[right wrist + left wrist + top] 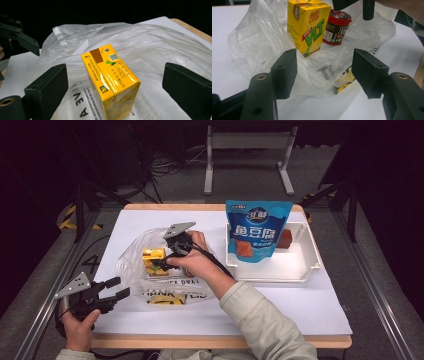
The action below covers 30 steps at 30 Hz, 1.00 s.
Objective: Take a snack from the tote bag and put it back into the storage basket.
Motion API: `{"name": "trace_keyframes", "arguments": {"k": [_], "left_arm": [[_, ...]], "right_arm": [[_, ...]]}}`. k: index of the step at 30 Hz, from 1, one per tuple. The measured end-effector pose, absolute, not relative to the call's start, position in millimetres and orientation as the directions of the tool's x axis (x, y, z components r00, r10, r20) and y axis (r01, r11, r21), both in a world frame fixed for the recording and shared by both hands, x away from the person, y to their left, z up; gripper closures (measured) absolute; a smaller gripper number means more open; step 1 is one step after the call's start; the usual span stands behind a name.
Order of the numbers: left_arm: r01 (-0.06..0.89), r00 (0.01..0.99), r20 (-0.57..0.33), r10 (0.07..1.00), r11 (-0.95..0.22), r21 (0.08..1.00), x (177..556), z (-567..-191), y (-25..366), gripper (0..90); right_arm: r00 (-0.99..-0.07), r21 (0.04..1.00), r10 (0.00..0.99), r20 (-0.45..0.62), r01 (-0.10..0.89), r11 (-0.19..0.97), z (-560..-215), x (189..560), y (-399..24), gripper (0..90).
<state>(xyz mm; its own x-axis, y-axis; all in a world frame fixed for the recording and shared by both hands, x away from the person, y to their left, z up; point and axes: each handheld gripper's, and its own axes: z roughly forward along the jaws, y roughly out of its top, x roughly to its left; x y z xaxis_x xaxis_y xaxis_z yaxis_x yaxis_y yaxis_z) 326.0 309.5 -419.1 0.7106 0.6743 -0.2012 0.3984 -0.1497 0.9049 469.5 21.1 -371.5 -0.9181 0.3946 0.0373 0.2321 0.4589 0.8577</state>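
The white-covered rectangular table [300,305] is seen from above, with a white plastic tray [310,262] at about 3 o'clock from the centre and a blue snack pouch [256,230] leaning on its near wall. A crumpled clear plastic bag [135,265] lies at 9 o'clock of the tray (printed lettering shows on it). Standing upright on it is a yellow lemon-tea carton [110,80], with a red-lidded round candy tub [337,27] just beside it. The right gripper [115,82] is held over the carton, jaws spread wide on either side without touching. The left gripper [324,72], at 7 o'clock of the bag, is released, nothing grasped.
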Motion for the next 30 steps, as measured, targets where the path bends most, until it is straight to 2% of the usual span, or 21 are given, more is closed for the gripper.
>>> {"name": "trace_keyframes", "arguments": {"k": [22, 30], "left_arm": [[0.407, 0.702, -0.209, 0.681, -0.143, 0.902, 313, -420, 315, 37.7], [0.411, 0.699, -0.210, 0.684, -0.143, 0.900, 312, -421, 317, 37.7]], "right_arm": [[-0.923, 0.819, 0.383, 0.046, 0.254, 0.515, -393, 481, 44, 8.6], [-0.928, 0.805, 0.372, 0.032, 0.245, 0.540, -398, 483, 49, 11.6]]}}
